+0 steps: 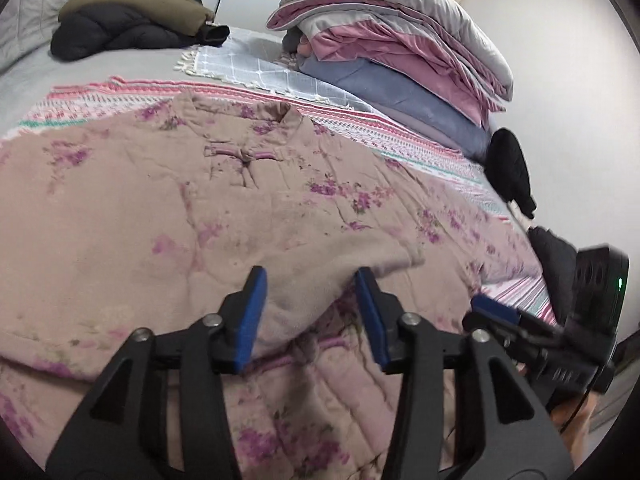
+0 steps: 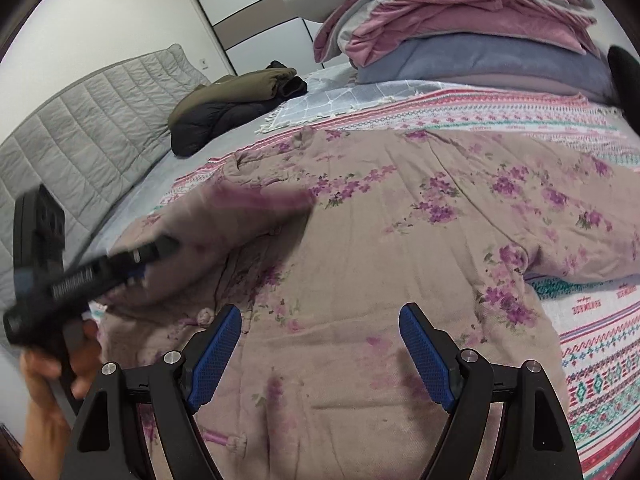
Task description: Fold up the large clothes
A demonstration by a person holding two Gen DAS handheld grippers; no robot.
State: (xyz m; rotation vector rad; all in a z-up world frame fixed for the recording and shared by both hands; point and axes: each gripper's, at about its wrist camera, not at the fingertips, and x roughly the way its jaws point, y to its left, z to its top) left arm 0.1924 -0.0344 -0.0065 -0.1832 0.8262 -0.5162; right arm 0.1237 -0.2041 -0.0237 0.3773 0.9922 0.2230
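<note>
A mauve padded jacket (image 1: 160, 200) (image 2: 400, 220) with purple flowers, knot buttons and a stand collar lies spread front-up on the bed. One sleeve (image 1: 320, 248) is folded across its front. My left gripper (image 1: 309, 272) hovers low over that sleeve's cuff end; the cloth lies between the blue pads (image 1: 252, 312), which stand apart and do not press it. In the right wrist view the left gripper (image 2: 120, 264) is a blurred shape held by a hand (image 2: 48, 384). My right gripper (image 2: 321, 310) is open above the jacket's lower front, holding nothing, and it shows at the right edge (image 1: 496, 308) of the left wrist view.
A striped patterned blanket (image 1: 360, 120) (image 2: 600, 360) lies under the jacket. Folded quilts (image 1: 400, 40) (image 2: 460, 20) are stacked at the far side. Dark and olive coats (image 1: 132, 20) (image 2: 224, 108) sit near the grey quilted headboard (image 2: 80, 128). A black item (image 1: 512, 168) lies at the bed's right edge.
</note>
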